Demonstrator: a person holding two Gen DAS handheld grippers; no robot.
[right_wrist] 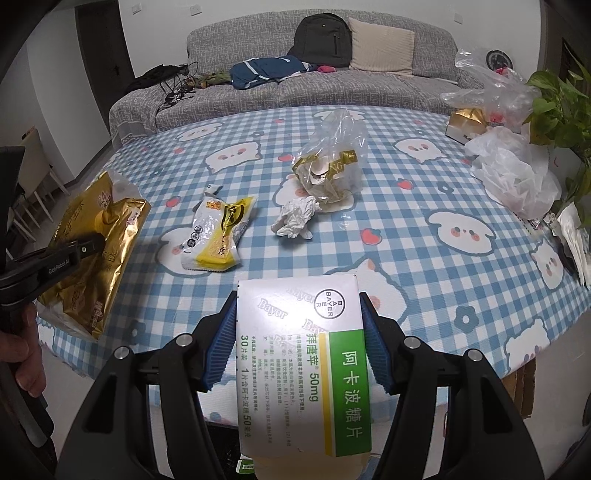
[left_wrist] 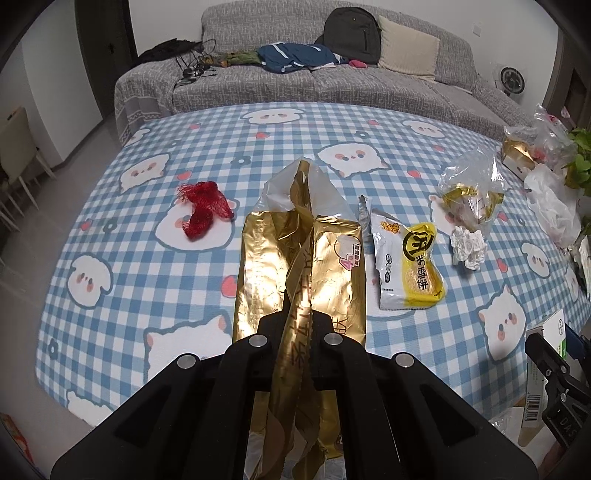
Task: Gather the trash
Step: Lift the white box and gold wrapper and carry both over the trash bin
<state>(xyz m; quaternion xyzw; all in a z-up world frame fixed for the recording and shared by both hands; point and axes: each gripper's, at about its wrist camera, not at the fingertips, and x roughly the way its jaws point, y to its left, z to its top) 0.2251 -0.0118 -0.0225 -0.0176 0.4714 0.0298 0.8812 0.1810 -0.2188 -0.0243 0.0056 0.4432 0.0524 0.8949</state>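
My left gripper [left_wrist: 298, 315] is shut on a crumpled gold foil bag [left_wrist: 295, 258], which hangs above the near side of the table; the same gold bag [right_wrist: 99, 236] shows at the left of the right wrist view. My right gripper [right_wrist: 298, 332] is shut on a white and green medicine box [right_wrist: 301, 354], its blue pads [right_wrist: 221, 343] pressing both sides. On the checked tablecloth [left_wrist: 147, 266] lie a red net scrap [left_wrist: 203, 210], a yellow and white snack wrapper [left_wrist: 406, 266], a crumpled tissue [left_wrist: 468, 246] and a clear plastic bag [left_wrist: 472, 192].
A grey sofa [left_wrist: 332, 81] with a backpack [left_wrist: 352, 35], a cushion and clothes stands behind the table. At the table's right edge sit white plastic bags [right_wrist: 513, 173], a gold box [right_wrist: 466, 122] and a green plant [right_wrist: 557, 107]. Chairs [left_wrist: 18, 162] stand at the left.
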